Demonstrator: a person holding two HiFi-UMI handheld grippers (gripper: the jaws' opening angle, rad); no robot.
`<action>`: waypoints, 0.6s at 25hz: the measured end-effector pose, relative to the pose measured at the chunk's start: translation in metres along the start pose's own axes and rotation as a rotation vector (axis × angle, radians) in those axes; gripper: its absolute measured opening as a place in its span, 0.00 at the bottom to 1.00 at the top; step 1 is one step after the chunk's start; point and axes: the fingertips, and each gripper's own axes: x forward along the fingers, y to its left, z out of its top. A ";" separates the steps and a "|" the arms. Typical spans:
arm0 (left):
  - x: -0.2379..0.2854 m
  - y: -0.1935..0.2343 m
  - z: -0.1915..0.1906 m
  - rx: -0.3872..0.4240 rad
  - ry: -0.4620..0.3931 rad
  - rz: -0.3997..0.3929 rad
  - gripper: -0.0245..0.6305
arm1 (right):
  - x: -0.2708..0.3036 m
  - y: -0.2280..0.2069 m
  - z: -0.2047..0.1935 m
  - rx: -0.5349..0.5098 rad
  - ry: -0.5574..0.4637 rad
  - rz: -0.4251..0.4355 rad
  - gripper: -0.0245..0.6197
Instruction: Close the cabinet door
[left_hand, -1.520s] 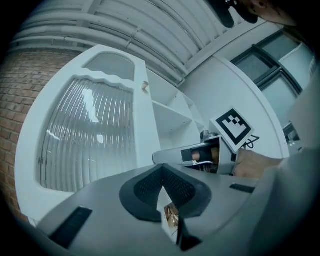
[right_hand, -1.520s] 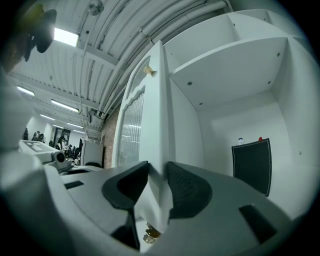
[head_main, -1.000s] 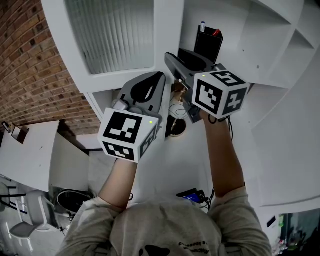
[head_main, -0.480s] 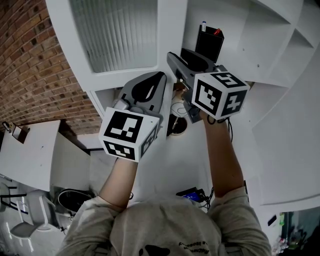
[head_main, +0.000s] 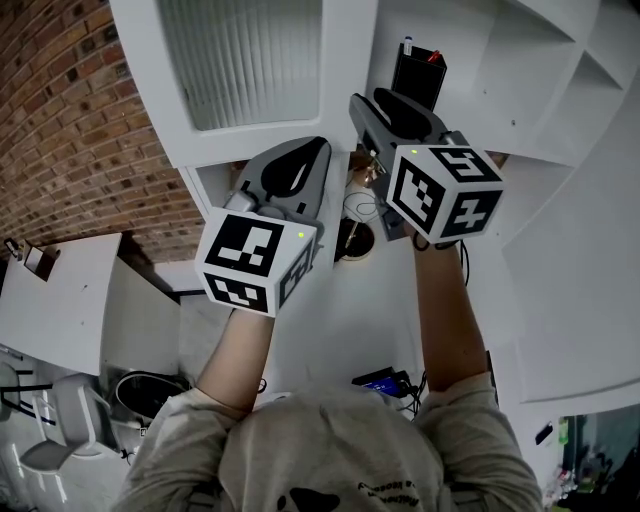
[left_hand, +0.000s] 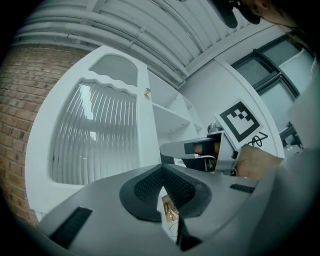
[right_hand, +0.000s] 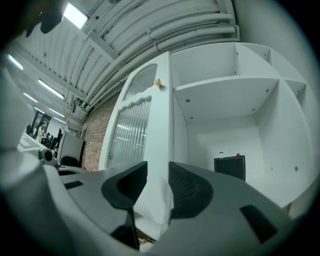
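Note:
The white cabinet door (head_main: 345, 60) with ribbed glass stands open, left of the cabinet's open compartment. In the right gripper view, its free edge (right_hand: 160, 125), with a small brass knob (right_hand: 159, 84), runs up behind the gap between my jaws. My right gripper (head_main: 375, 102) is open beside that edge, its pads (right_hand: 187, 187) apart and pressing on nothing. My left gripper (head_main: 305, 152) is shut and empty, its pads meeting (left_hand: 162, 172) below the door's glass pane (left_hand: 95, 130). The right gripper's marker cube (left_hand: 241, 120) shows at the right of the left gripper view.
A black pen holder (head_main: 418, 72) stands on the back of the cabinet's shelf (right_hand: 230, 167); another shelf (right_hand: 225, 87) runs above it. A round coil of cable (head_main: 355, 232) lies below the grippers. A brick wall (head_main: 70, 120) and a white desk (head_main: 50, 310) are at the left.
My right gripper has moved a little up the picture, closer to the door's edge. The left gripper has stayed about where it was, still shut.

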 end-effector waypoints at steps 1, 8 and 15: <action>-0.002 0.000 0.001 0.000 -0.001 0.001 0.05 | -0.002 0.003 0.002 0.001 -0.004 0.002 0.26; -0.023 -0.001 0.008 0.008 -0.007 0.020 0.05 | -0.014 0.029 0.009 -0.008 -0.030 0.009 0.25; -0.050 0.004 0.012 0.016 -0.010 0.051 0.05 | -0.025 0.055 0.005 0.016 -0.056 -0.003 0.15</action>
